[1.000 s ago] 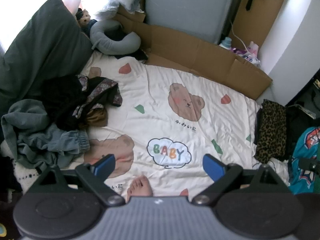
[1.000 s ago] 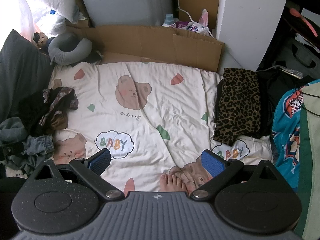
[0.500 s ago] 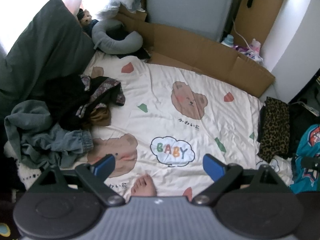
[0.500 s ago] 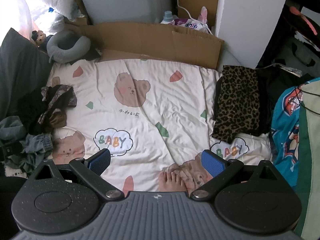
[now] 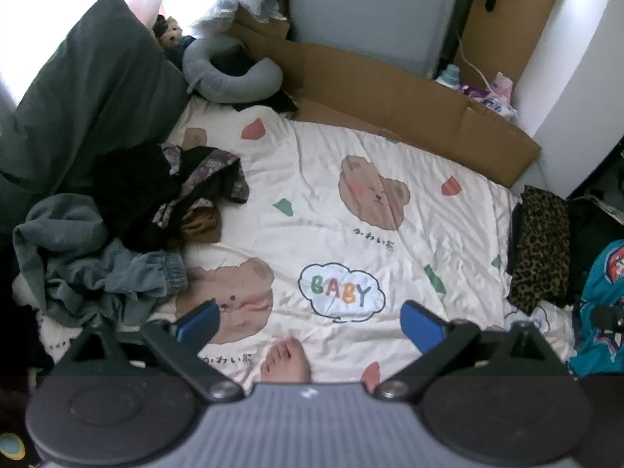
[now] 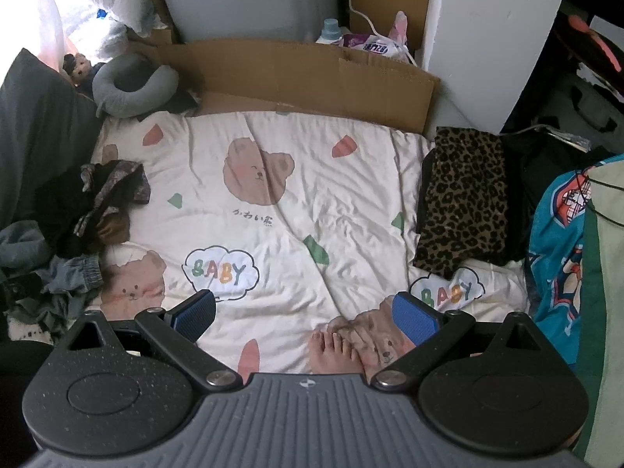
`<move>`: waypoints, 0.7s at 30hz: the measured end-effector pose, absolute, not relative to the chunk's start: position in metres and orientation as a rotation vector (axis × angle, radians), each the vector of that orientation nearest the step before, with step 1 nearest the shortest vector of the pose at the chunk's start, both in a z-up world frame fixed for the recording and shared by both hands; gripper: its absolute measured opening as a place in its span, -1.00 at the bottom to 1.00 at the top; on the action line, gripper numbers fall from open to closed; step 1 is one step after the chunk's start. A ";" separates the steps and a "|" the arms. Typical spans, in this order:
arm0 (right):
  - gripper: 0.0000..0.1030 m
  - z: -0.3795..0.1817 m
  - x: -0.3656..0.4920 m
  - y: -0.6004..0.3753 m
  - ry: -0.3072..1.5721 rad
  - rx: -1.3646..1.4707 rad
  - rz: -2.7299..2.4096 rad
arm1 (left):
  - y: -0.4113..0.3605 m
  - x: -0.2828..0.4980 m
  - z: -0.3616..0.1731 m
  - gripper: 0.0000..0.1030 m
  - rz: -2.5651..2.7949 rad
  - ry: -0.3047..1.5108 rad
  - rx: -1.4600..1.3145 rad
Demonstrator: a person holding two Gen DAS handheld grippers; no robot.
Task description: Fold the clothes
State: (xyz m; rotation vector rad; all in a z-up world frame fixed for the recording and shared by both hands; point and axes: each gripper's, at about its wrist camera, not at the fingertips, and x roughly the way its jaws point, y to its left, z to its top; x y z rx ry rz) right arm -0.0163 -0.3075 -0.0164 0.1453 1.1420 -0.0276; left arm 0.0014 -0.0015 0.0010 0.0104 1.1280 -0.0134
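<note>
Both grippers hang above the bed with nothing in them. The left gripper has its blue pads spread wide over the bear-print quilt, and the right gripper is just as widely parted, also empty.

Over the last second the view from the left gripper has slid: the heap of unfolded clothes at the left edge of the frame now sits a little further in and lower than it did, and the "BABY" cloud on the quilt has drifted toward the centre. The right gripper's view has shifted only slightly, the same way. Neither set of pads has opened or closed in that time.

I read that as the person turning toward the heap, with no garment chosen yet. The heap, a tangle of grey-green fabric, denim with an elastic waistband, and a dark patterned piece, lies at the left middle of both views. A leopard-print garment lies flat, seemingly folded, at the right edge of the quilt, well apart from the heap. The person's bare foot rests on the quilt at the bottom centre.

The middle of the quilt is free for laying something out. Folding of the next piece looks not yet begun.
</note>
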 end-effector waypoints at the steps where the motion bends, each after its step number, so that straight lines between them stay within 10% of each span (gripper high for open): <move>1: 0.94 -0.016 -0.016 -0.308 1.144 0.148 -0.024 | -0.001 0.001 0.001 0.97 -0.013 1.131 0.011; 21: 0.94 -0.013 -0.001 -0.300 1.132 0.139 -0.027 | 0.049 0.003 0.003 0.99 -0.025 1.099 -0.036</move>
